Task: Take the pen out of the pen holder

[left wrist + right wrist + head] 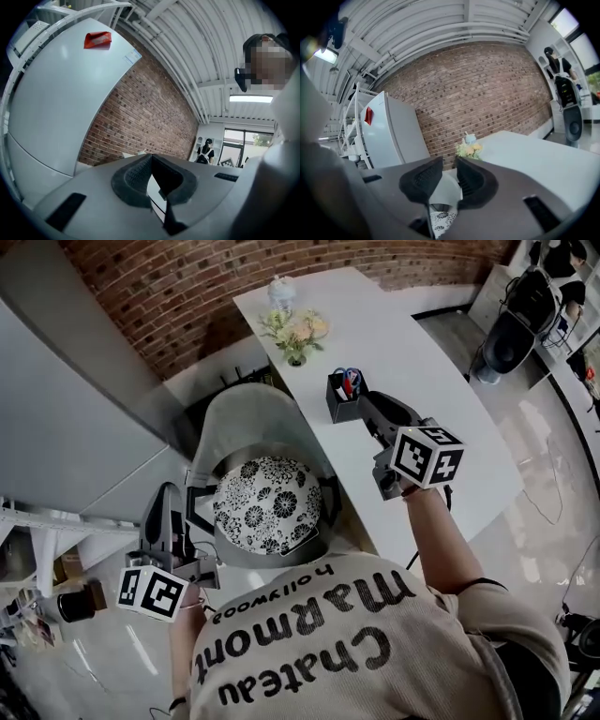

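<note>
Just beside the pen holder (343, 407) on the white bench (422, 343), my right tool (370, 411) stands parted and empty; my left tool (150, 158), well apart from the holder, is closed.

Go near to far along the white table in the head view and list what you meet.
Nearest is the right gripper → pen holder → flower vase → small pale container at the far end.

A long white desk (412, 362) runs toward a brick wall (187, 296), with a bunch of flowers (295, 332) standing near its far end. Beside it, a grey chair (246, 418) holds a floral-patterned cushion (267, 505).
</note>
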A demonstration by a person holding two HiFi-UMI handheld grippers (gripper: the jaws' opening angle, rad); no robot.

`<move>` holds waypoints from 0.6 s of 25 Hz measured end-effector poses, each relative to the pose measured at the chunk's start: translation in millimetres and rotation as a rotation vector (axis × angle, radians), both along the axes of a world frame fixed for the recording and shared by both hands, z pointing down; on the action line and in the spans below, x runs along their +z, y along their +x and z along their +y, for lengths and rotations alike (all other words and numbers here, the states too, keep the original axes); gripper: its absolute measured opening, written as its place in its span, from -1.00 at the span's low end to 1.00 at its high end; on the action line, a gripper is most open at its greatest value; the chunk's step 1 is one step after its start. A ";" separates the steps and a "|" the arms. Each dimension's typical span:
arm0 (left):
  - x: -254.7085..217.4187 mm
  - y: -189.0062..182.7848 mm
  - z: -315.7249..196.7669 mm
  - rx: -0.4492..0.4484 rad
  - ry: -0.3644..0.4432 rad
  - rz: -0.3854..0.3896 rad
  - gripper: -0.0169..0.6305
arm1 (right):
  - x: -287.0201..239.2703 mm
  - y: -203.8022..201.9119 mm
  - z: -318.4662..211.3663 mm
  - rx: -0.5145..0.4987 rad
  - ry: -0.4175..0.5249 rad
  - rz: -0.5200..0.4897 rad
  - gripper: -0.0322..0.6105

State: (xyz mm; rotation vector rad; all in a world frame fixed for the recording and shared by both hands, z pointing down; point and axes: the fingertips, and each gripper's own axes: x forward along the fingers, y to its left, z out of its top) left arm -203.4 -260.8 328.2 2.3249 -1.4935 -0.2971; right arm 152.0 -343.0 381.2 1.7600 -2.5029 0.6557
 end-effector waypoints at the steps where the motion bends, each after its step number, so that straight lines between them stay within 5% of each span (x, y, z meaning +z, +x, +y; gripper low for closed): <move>1: 2.6 -1.6 -1.6 -0.011 -0.006 0.003 -0.94 | 2.7 1.1 -6.3 -0.002 -0.003 0.001 -0.57; 15: 27.6 -28.1 5.9 -0.177 -0.055 0.014 -0.94 | 58.5 -4.4 -71.5 -0.092 -0.073 0.077 -0.50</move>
